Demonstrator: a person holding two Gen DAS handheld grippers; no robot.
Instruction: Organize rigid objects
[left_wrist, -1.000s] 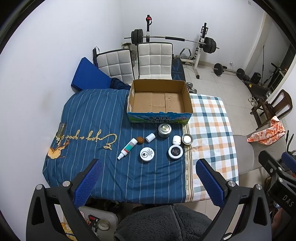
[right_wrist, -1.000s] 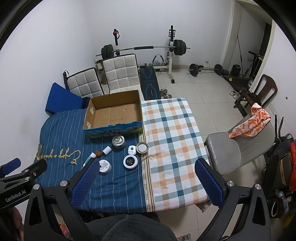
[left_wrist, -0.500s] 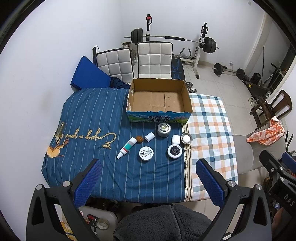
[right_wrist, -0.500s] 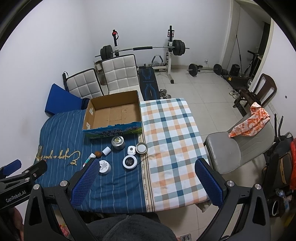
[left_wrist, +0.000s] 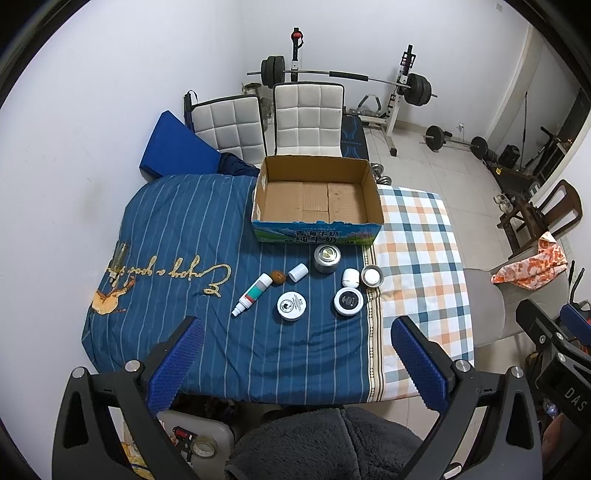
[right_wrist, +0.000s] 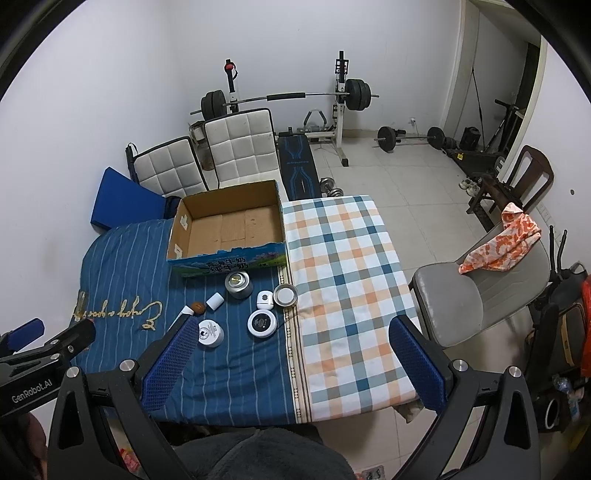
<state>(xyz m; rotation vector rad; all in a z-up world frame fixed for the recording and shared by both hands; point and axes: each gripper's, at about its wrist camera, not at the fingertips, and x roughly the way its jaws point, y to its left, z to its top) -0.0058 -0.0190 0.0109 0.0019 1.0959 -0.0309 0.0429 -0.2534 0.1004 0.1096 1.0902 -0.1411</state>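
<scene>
Home-gym room w/ white walls, tiled floor; a table under a blue striped cloth (left_wrist: 177, 229) and a checked cloth (right_wrist: 343, 266) holds everything.

Left tool (left_wrist: 293, 360) hangs above the near table edge, jaws spread wide, nothing between them. Right tool (right_wrist: 291, 360) likewise: wide apart, empty, over the seam between the two cloths. Both look poised for a first pick, prob. why they sit back from the items.

Just ahead, small rigid items cluster in front of the cardboard box (left_wrist: 317, 230): white tube (left_wrist: 253, 293), brown nut-like ball (left_wrist: 277, 277) touching its end, small white bottle (left_wrist: 298, 272), metal tin (left_wrist: 327, 258), two round white jars (left_wrist: 291, 305) (left_wrist: 348, 301), small white pot (left_wrist: 351, 277), steel dish (left_wrist: 372, 276). Box is empty, open-topped, right behind them, so presumably the destination; none packed yet.

Beyond: two white padded chairs (left_wrist: 306, 118), barbell rack (right_wrist: 288, 98), grey chair (right_wrist: 472, 295) w/ orange cloth.
</scene>
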